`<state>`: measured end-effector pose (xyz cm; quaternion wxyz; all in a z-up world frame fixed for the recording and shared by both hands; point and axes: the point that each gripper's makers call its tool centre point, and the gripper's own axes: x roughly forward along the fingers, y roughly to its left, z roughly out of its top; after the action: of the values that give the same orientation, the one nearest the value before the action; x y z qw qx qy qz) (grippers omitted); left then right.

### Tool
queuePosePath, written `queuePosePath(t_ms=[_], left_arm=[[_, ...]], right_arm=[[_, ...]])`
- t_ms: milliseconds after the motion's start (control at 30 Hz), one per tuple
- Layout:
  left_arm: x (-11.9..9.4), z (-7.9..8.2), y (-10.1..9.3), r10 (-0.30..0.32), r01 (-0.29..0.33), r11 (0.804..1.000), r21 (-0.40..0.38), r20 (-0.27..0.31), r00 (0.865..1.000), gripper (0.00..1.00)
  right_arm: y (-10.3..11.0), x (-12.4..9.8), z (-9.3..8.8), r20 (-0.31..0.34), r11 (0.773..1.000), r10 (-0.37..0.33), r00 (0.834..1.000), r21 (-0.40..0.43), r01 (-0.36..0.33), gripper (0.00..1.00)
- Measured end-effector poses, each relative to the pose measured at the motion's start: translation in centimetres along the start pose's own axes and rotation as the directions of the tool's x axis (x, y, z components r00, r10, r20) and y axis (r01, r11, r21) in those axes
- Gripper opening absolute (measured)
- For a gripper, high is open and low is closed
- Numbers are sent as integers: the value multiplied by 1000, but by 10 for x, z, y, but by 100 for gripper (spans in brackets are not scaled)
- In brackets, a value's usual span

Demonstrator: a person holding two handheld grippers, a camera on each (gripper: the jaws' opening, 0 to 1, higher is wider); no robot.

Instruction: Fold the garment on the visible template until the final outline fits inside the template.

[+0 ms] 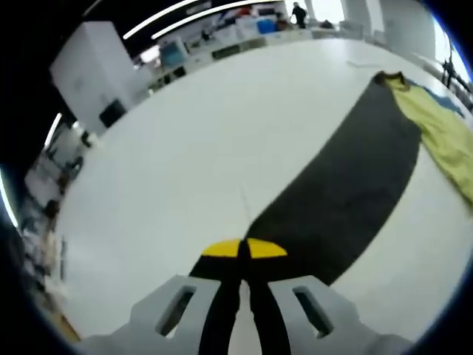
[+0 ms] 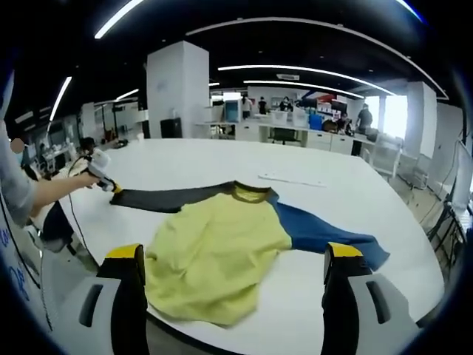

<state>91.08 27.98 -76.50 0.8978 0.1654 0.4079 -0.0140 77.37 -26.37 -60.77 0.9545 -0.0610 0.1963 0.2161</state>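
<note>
The garment is a shirt spread flat on the white table, with a yellow body, a dark collar, a dark grey sleeve and a blue sleeve. My left gripper is shut on the cuff end of the dark grey sleeve, which runs away toward the collar and the yellow body. A person's hand holds the left gripper at that sleeve's tip. My right gripper stands wide open above the shirt's near hem, holding nothing.
A thin pale strip lies on the table beyond the collar. The table's near edge runs under the hem. A cable hangs from the left gripper. A white pillar, desks and people stand far behind.
</note>
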Motion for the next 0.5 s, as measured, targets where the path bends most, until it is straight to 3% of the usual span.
queuePosePath(t_ms=[133, 500], left_arm=[[2, 2, 9, 27, -27, 999, 20, -14, 1000, 0], [18, 4, 17, 25, -25, 1000, 3, -24, 999, 0]], right_arm=[[0, 0, -2, -12, 1000, -5, 1000, -4, 5, 100], [2, 2, -1, -27, 1000, -24, 999, -9, 24, 100]])
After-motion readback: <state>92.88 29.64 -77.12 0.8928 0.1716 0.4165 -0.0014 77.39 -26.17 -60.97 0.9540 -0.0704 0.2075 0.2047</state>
